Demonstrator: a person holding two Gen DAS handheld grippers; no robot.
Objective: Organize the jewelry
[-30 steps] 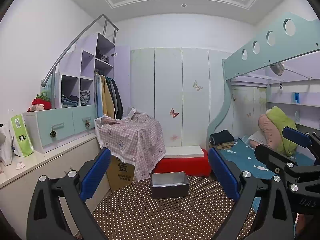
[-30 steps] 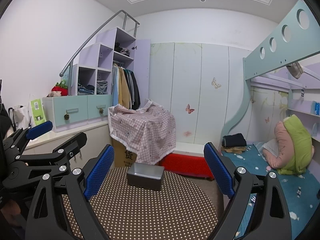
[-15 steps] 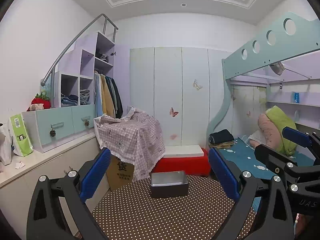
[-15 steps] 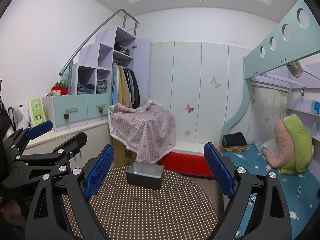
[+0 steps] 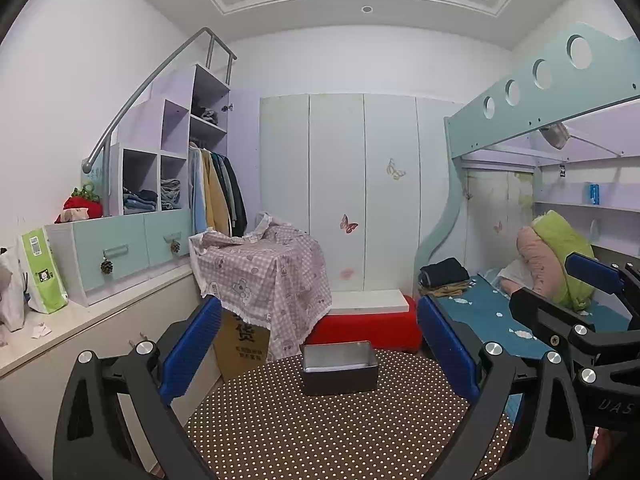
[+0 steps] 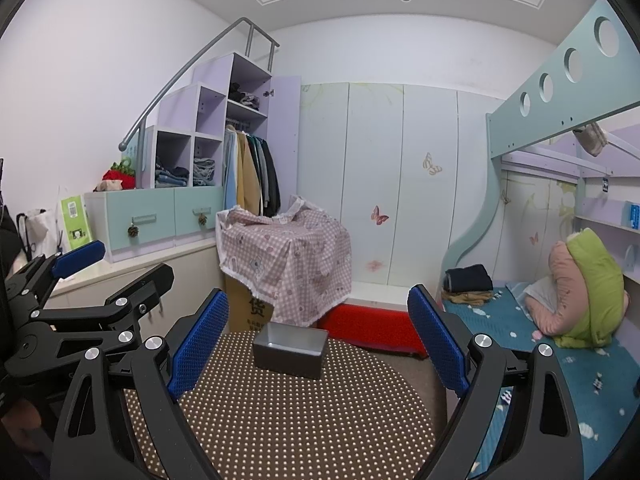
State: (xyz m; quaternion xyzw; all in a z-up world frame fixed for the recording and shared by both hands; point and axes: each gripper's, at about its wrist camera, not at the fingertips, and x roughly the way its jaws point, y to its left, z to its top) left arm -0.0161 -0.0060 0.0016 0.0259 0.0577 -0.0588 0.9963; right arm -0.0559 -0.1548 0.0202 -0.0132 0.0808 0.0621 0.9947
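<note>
Inspection, left to right. Your left hand-held gripper (image 5: 318, 344) stands wide open with nothing between its blue pads. Ahead of it, on the round brown worktop with white dots (image 5: 340, 432), sits the grey rectangular metal tin (image 5: 339, 367), open-topped, at the far edge. Your right hand-held gripper (image 6: 318, 338) is likewise spread wide and empty, level with the left one and just beside it. No jewelry is visible in either view; the tin's inside cannot be seen from this low angle.

Risks, as judged: the tin sits close to the worktop's far rim, so a push from either hand-held gripper could slide it off. Small pieces may slip from wide pads.
</note>
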